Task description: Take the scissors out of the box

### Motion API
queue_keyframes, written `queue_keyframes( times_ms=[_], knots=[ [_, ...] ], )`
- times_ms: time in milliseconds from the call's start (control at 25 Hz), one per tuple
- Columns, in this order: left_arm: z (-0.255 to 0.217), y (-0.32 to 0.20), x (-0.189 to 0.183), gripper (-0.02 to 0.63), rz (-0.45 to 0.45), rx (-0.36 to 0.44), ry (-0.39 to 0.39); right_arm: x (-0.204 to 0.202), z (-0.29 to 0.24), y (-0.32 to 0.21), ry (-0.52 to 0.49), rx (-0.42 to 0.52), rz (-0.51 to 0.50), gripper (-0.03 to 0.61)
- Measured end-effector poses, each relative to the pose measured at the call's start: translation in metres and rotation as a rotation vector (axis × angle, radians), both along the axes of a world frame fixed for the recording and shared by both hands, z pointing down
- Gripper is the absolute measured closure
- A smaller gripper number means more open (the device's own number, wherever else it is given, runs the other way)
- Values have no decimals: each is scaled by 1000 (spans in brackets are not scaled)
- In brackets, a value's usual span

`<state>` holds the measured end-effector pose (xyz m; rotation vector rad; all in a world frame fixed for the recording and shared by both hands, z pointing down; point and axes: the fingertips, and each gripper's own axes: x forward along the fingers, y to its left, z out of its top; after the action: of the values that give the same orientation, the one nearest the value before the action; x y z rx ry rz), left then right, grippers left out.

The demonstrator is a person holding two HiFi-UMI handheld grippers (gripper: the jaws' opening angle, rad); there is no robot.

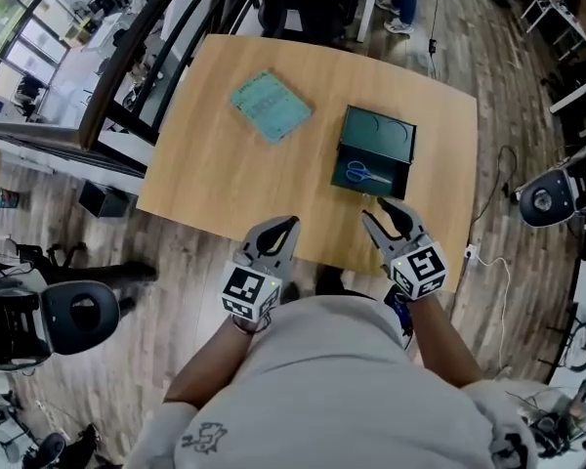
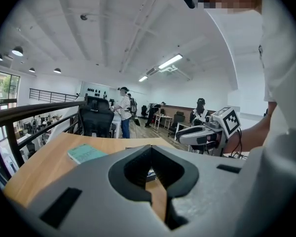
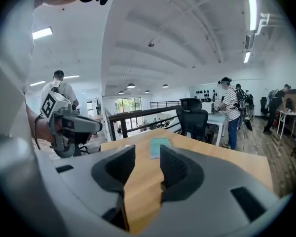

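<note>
So: scissors (image 1: 368,173) lay flat in open box (image 1: 374,150), 12 o'clock from right gripper (image 1: 384,208), jaws apart, empty. Left gripper (image 1: 291,223) closed on nothing. Best approach looked: straight down, pinch handles, lift clear.

White shirt (image 1: 322,389) meets grey hand-held grippers (image 1: 289,225) (image 1: 375,209) (black-and-white marker cubes (image 1: 249,291) (image 1: 420,267)).

A dark green box (image 1: 396,179) sits open on the right part of the wooden worktop (image 1: 225,164), its hinged lid (image 1: 379,130) thrown back flat on the far side so the inside of both halves faces up. 1 pair of scissors (image 1: 368,173) with blue handles lies flat inside the near half, crosswise and closed, touching nothing but the box floor.
</note>
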<state>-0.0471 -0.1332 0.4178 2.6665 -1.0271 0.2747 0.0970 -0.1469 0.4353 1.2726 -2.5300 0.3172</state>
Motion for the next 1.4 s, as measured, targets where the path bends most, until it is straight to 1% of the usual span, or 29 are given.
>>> queue_keyframes(
  times_ms=[320,480,680,760,920,1080,1200,1400],
  knots=[
    [26,-48,25,608,-27,-37,-25,18,30,-54,21,-65,-82,414],
    [39,-57,45,609,-28,-67,-36,30,43,-68,48,-104,-135,414],
    [62,-67,69,609,-26,-101,-60,42,81,-81,131,-189,-246,414],
    [73,-75,73,609,-19,-114,-71,39,100,-88,162,-232,-298,414],
    [90,-85,77,608,-3,-130,-110,34,133,-99,237,-287,-375,416],
    [111,-90,88,609,13,-162,-133,37,168,-113,318,-323,-416,423],
    [124,-94,94,609,21,-181,-140,38,190,-121,352,-346,-430,437],
    [136,-101,96,608,10,-199,-144,34,225,-124,403,-380,-470,437]
  ],
)
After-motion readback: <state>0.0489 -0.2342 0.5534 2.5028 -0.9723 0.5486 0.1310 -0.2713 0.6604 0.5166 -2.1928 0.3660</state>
